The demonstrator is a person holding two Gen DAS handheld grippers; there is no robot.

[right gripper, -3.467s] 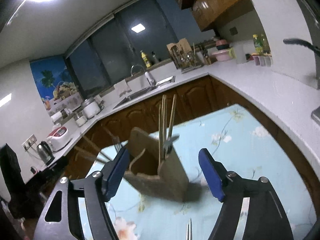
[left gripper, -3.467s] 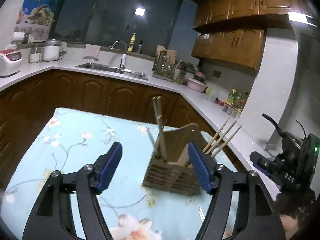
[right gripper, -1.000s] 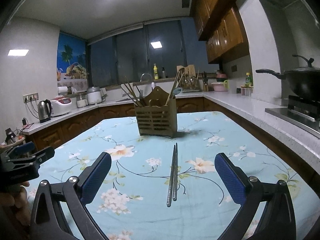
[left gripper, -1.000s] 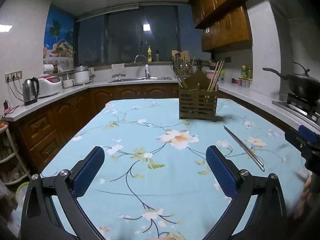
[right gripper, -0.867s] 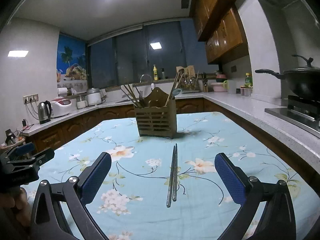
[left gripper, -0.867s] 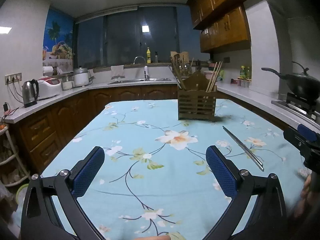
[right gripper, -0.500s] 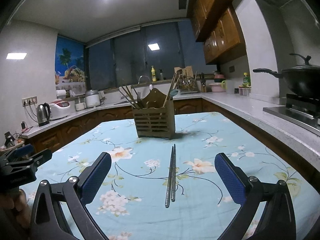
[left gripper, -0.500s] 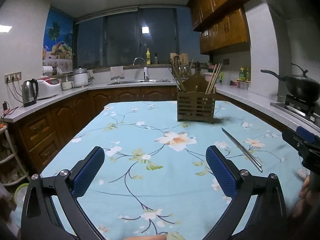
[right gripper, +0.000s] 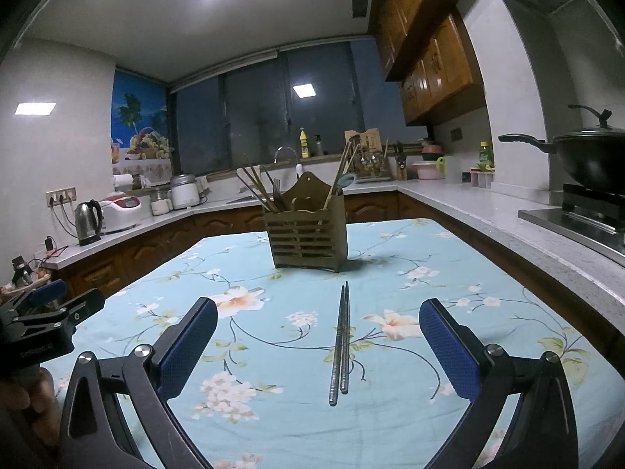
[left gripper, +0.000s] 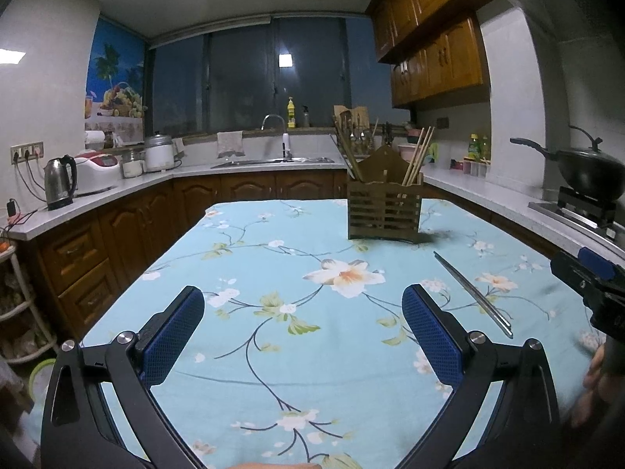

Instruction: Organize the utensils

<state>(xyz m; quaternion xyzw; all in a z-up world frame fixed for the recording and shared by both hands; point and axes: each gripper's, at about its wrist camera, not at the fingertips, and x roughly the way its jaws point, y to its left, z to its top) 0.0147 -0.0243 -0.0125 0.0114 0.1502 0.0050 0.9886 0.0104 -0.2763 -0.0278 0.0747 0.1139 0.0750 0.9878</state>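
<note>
Now pulled back from the wooden holder (right gripper: 306,226), both the left gripper (left gripper: 302,336) and right gripper (right gripper: 317,348) spread wide, empty. Metal chopsticks (right gripper: 340,342) flat on the tabletop (right gripper: 449,273), near side of holder, probably next to collect.

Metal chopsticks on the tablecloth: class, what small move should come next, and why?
Probably lower the open right tongs onto the metal chopsticks. The pair lies loose, directly ahead between the tongs' fingers, short of the wooden holder; both tongs are empty.
</note>
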